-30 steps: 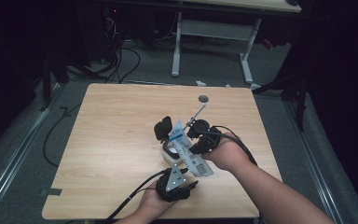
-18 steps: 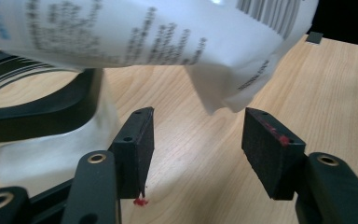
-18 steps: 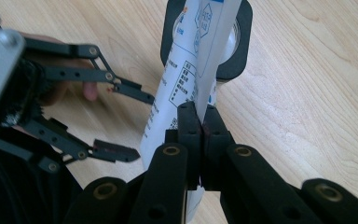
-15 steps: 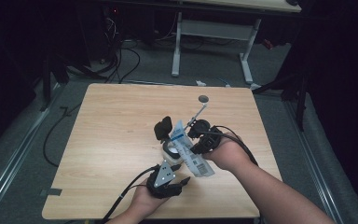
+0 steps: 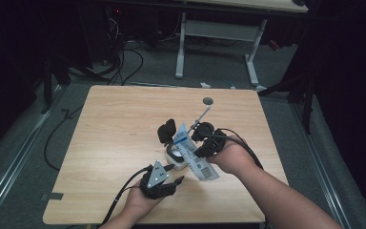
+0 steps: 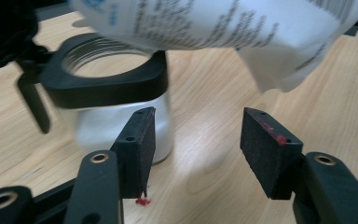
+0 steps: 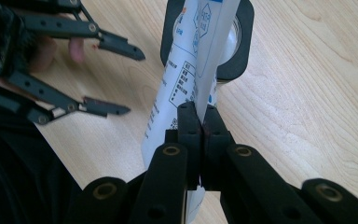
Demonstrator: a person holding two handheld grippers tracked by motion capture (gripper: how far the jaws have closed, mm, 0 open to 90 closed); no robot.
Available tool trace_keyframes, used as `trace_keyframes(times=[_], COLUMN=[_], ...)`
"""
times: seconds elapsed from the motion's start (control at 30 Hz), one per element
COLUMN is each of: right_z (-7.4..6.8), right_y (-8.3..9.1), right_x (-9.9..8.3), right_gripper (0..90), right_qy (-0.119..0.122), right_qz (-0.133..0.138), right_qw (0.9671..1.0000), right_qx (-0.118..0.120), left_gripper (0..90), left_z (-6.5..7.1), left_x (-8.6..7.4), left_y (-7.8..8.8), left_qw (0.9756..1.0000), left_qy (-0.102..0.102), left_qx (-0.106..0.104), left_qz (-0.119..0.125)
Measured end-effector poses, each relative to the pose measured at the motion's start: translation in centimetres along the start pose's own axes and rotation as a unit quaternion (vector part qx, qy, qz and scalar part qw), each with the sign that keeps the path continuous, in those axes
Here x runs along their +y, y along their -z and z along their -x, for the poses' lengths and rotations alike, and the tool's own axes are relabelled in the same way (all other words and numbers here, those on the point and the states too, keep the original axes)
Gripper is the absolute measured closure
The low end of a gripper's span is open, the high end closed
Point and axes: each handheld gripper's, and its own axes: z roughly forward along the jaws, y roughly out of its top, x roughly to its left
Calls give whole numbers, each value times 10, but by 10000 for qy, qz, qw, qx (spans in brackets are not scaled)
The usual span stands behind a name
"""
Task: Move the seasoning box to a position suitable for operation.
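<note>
The table (image 5: 114, 143) is seen to be of pale wood with a smooth, matt grain. The jar (image 6: 121, 126) is made of clear glass with a frosted sheen, its threaded mouth ringed by a black matt plastic collar (image 6: 107, 86), while the packet (image 7: 186, 79) is formed of thin white glossy film, creased and printed in blue and black. The jaws of the left gripper (image 6: 196, 154) are faced with rough black foam pads (image 6: 268, 149) set on smooth black plastic.
</note>
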Motion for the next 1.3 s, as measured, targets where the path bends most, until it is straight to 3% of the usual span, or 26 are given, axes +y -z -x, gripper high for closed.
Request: trace_keyframes(times=[0.33, 0.67, 1.3], right_z=[2, 4, 19], right_y=[2, 4, 7], right_x=[-4, -7, -32], right_gripper=[892, 892, 892], right_qy=[-20, -38, -292], right_qz=[26, 45, 191], right_qw=[10000, 10000, 9993], right_qx=[-4, -38, -154], left_gripper=[460, 470, 469], left_z=[-26, -54, -62], left_x=[-11, -23, -28], left_y=[20, 37, 38], left_qw=[9994, 9979, 9971], left_qy=[15, 343, 472], left_qx=[338, 548, 582], left_qz=[-99, -44, -87])
